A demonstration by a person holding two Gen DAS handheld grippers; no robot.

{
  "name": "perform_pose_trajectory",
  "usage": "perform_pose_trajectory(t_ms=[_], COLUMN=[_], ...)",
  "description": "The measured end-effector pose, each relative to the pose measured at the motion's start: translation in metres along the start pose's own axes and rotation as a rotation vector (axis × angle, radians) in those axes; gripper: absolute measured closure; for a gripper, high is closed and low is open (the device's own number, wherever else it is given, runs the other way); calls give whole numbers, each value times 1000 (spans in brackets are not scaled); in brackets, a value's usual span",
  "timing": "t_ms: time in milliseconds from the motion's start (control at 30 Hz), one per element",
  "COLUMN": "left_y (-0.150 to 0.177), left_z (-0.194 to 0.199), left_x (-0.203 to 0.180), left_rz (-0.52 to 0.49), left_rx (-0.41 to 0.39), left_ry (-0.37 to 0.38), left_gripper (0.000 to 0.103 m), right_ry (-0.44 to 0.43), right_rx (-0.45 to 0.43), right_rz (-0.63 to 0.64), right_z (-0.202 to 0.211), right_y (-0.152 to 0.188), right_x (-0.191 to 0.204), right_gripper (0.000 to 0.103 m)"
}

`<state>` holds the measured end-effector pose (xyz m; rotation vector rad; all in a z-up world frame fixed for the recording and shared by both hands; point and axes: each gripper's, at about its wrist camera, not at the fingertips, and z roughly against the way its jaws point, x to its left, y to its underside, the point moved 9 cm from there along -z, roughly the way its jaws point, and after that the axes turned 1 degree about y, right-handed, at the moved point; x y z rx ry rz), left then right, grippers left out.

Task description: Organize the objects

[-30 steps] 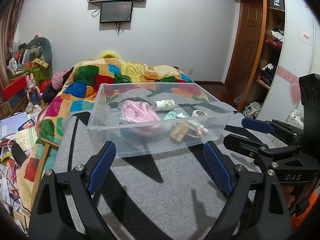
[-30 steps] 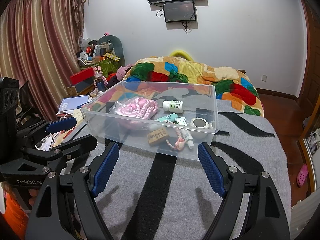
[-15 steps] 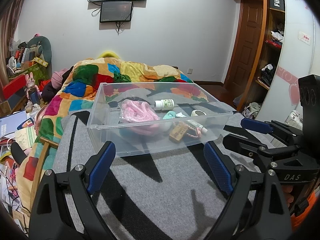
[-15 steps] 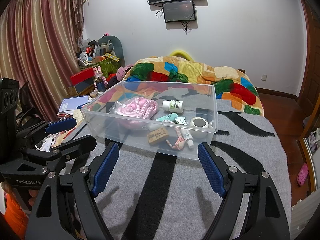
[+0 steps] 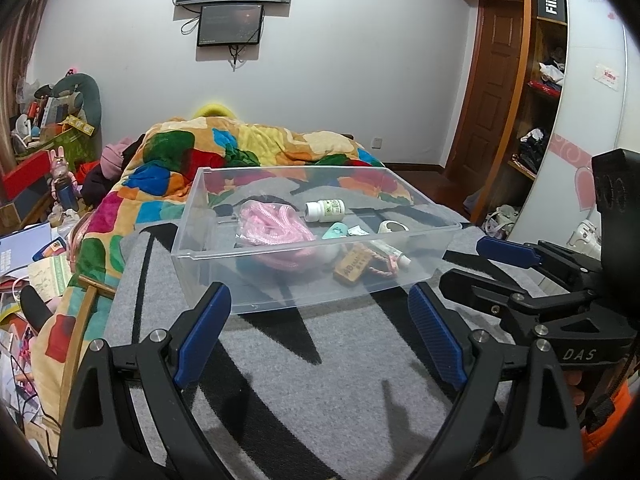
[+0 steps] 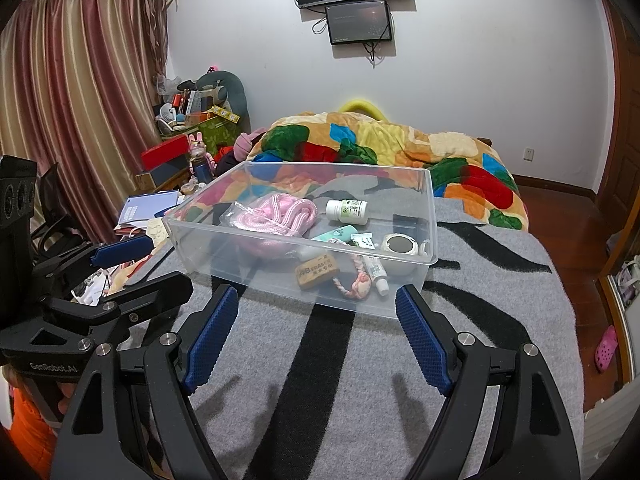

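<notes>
A clear plastic bin, rectangular, shallow and without a lid, is seen resting on a grey blanket with black stripes; behind it a patchwork quilt is spread. The bin's long axis is laid roughly across both views, with a long wall turned toward the grippers.

Inside the bin, a pink rope in a clear bag is bundled at the left. A white bottle is laid on its side, its long axis across the bin and its cap pointing left. A tan eraser is placed near the front wall, with a small tube to its right, cap toward the front. A roll of tape is set at the right end, and a mint case lies near the middle.

The left gripper is held wide apart and empty, just short of the bin's front wall. The right gripper is likewise spread wide with nothing between its blue pads, near the bin's front.
</notes>
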<state>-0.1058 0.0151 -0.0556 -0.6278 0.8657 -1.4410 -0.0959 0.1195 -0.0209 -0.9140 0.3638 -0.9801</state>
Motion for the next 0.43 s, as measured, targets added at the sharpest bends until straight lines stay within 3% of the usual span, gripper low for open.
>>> perform_pose_trajectory(t_ms=[433], left_y=[-1], left_z=[2], left_x=[3], left_rz=[15], left_rx=[5], left_ry=[-8], left_gripper=[12], right_ry=[-4], right_rx=[6], right_rz=[-1], right_z=[-3], right_y=[1], right_x=[3], right_gripper=[24])
